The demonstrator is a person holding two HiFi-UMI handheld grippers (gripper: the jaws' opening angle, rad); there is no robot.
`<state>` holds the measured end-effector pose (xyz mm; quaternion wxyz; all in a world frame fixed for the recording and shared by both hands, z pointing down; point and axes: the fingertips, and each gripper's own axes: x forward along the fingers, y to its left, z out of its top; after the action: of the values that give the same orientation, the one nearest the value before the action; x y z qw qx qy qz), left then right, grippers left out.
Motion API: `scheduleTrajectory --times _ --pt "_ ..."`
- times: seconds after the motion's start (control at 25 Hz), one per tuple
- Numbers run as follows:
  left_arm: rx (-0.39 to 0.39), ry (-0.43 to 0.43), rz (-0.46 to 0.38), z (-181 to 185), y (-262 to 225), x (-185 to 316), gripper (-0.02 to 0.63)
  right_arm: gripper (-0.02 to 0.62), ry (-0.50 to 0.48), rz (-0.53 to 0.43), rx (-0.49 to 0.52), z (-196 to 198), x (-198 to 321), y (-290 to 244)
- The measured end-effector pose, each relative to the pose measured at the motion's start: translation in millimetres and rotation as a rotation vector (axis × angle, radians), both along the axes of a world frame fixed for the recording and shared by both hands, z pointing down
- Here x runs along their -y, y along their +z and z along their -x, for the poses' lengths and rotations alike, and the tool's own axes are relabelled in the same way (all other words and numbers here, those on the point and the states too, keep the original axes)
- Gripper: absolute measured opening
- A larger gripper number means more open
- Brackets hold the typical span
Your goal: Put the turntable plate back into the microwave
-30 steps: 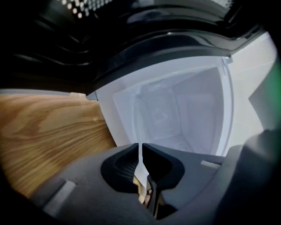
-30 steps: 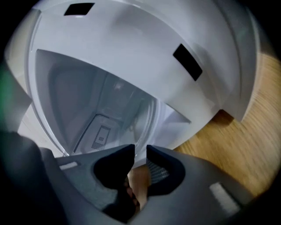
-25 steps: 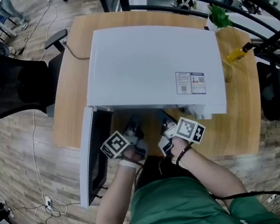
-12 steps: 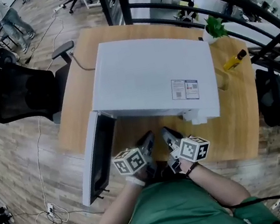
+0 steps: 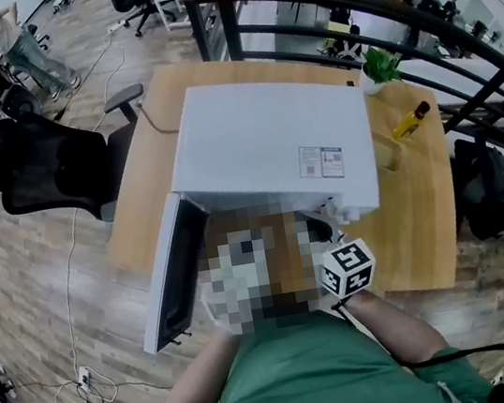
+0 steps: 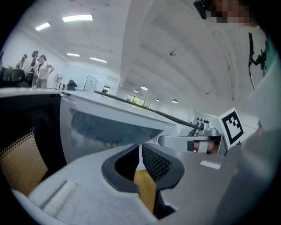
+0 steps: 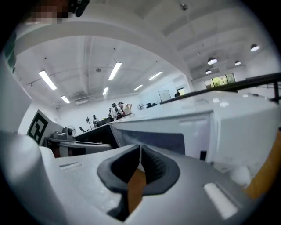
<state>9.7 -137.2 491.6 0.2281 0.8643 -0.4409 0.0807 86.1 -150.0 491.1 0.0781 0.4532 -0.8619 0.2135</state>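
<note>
The white microwave (image 5: pixel 272 150) stands on the wooden table (image 5: pixel 420 216) with its door (image 5: pixel 173 270) swung open to the left. The turntable plate does not show clearly in any view; the cavity (image 6: pixel 109 129) looks dim and blurred. My left gripper (image 6: pixel 139 151) is shut with nothing between its pads, held in the air facing the open cavity. In the head view a mosaic patch hides it. My right gripper (image 7: pixel 140 159) is closing, its pads meeting on nothing, beside the left one. Its marker cube (image 5: pixel 348 268) shows in front of the microwave.
A black office chair (image 5: pixel 47 166) stands left of the table. A green plant (image 5: pixel 380 66) and a yellow bottle (image 5: pixel 408 121) sit at the table's far right. A black railing (image 5: pixel 344 1) runs behind. People stand far off at the upper left (image 5: pixel 12 34).
Both grippers have come back out of the microwave's mouth toward the person and risen. The microwave door has stayed open.
</note>
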Motion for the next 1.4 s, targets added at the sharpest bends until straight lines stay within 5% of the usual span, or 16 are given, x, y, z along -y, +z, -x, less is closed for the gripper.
scheduleTrajectory --times 0.2,0.44,0.72,1.4 --pt "-0.067 0.016 -0.022 -10 -40 2 0.031 0.006 -0.022 -0.133 -0.057 5 4 -35" --pt "0.035 0.033 -0.178 -14 -75 3 0.031 0.006 -0.005 -0.228 -0.074 2 6 -66" --pt "0.066 -0.014 -0.280 -9 -90 -5 0.026 0.005 0.002 -0.351 -0.123 0 1 -97" --pt "0.050 0.038 -0.360 -22 -109 -23 0.015 0.005 0.005 -0.376 -0.146 1 -17 -101"
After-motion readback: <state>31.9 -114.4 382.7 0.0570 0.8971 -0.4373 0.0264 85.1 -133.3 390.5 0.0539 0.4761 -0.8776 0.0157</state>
